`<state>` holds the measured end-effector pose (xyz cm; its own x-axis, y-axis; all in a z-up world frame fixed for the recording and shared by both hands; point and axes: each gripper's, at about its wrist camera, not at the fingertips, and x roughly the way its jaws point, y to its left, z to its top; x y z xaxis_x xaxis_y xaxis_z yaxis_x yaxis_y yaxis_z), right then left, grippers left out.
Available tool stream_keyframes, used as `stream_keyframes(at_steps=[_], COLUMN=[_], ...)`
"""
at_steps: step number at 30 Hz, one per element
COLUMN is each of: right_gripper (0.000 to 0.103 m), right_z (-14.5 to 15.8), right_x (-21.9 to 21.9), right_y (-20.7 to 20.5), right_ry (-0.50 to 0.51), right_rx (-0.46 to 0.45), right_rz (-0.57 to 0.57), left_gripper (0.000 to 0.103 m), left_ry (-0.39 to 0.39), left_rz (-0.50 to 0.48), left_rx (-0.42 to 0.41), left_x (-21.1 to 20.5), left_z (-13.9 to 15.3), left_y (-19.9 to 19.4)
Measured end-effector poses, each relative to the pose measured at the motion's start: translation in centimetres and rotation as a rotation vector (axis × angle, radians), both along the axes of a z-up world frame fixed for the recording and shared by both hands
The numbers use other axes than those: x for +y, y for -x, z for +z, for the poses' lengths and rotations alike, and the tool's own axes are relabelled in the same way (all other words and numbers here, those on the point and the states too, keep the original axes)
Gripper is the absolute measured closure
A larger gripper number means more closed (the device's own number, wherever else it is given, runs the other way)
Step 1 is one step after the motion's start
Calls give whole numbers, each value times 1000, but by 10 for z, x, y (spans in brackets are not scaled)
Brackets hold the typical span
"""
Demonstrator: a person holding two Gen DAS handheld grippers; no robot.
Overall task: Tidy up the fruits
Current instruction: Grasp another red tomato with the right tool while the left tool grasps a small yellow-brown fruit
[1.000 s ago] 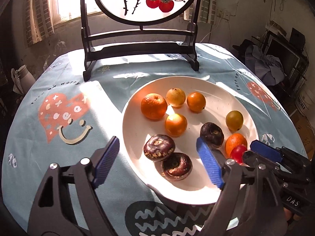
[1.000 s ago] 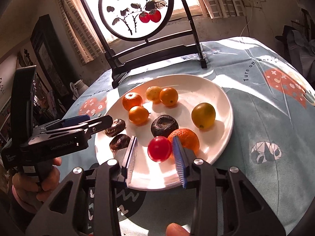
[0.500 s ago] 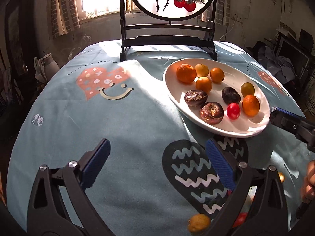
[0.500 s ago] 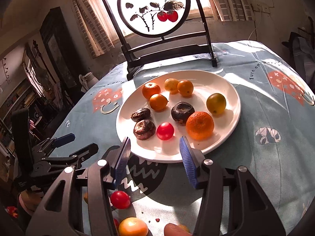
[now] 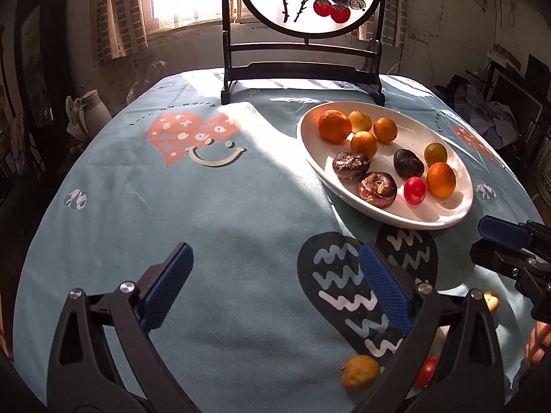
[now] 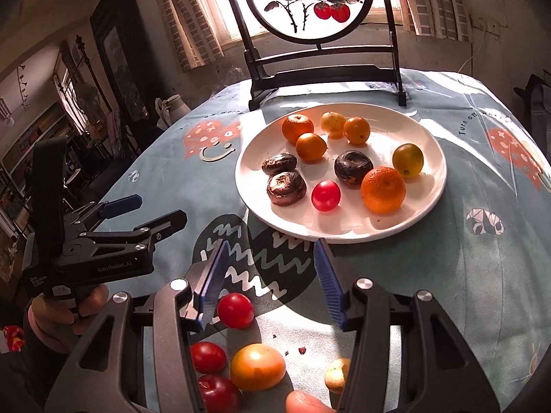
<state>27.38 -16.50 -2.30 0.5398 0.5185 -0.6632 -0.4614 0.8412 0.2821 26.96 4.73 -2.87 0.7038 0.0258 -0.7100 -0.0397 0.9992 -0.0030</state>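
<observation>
A white plate (image 6: 430, 213) (image 5: 461, 203) holds several oranges, dark wrinkled fruits, a greenish fruit and a red tomato (image 6: 325, 195) (image 5: 414, 190). My right gripper (image 6: 272, 275) is open and empty, above the cloth in front of the plate. Loose fruit lies near it: a red tomato (image 6: 235, 310), two more red ones (image 6: 208, 357), an orange-yellow fruit (image 6: 257, 366) and a small pale one (image 6: 336, 373). My left gripper (image 5: 275, 285) is open and empty over the bare cloth; it also shows in the right wrist view (image 6: 137, 213). A yellow fruit (image 5: 360, 371) lies by its right finger.
A dark wooden stand with a round painted screen (image 5: 303, 79) (image 6: 323, 79) is at the table's far edge. The blue tablecloth (image 5: 172, 206) covers a round table. A white jug (image 5: 87, 113) stands off the table at the left.
Both grippers have pulled back from the plate toward the near table edge. The red tomato that sat between the right fingers now lies on the plate. Loose fruit has come into view.
</observation>
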Motion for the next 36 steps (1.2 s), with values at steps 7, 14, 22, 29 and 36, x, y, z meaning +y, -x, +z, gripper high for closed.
stream_keyframes(at_steps=[7, 14, 22, 29, 36], right_gripper=[51, 51, 73, 73, 73], right_z=[-23, -42, -49, -30, -29], right_x=[20, 51, 58, 20, 2], right_y=[-2, 13, 17, -2, -12], right_ry=[75, 173, 242, 108, 85], right_rx=[88, 93, 69, 71, 100], right_rz=[92, 204, 212, 44, -32], left_gripper=[4, 4, 4, 4, 9], left_ry=[-13, 0, 4, 133, 112], left_rz=[7, 21, 25, -190, -505], left_rx=[10, -10, -31, 81, 88], left_x=[3, 10, 14, 12, -17], left_z=[1, 9, 16, 8, 5], left_y=[1, 7, 12, 11, 43])
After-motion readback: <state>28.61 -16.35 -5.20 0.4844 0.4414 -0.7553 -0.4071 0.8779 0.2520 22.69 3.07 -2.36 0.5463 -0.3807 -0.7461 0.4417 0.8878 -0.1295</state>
